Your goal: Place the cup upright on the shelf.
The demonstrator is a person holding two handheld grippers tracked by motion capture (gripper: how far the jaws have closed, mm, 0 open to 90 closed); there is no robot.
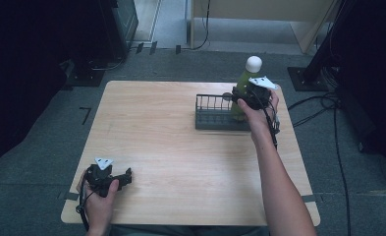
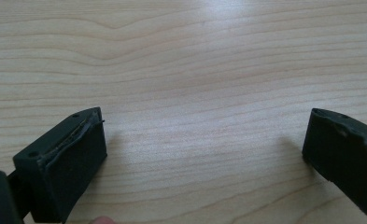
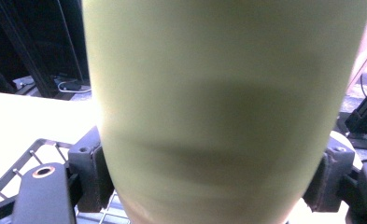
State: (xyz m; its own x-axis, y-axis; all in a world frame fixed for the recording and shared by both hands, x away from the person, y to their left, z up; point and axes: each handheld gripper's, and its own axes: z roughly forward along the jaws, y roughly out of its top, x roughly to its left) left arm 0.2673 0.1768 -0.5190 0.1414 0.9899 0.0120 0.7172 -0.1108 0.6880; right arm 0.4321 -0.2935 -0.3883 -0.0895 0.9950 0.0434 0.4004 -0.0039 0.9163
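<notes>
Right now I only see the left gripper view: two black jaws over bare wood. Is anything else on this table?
Observer: Yes. A dark wire rack stands near the table's far right.
Operator: Is something in it?
Observer: A green bottle with a white cap stands upright at the rack's right end; whether it rests in the rack, I cannot tell.
Operator: And the other hand?
Observer: The right gripper has its jaws on either side of the bottle, shut on it.
Operator: Where is mine, then?
Observer: The left gripper sits near the table's near left corner, jaws open, far from the rack.
</notes>
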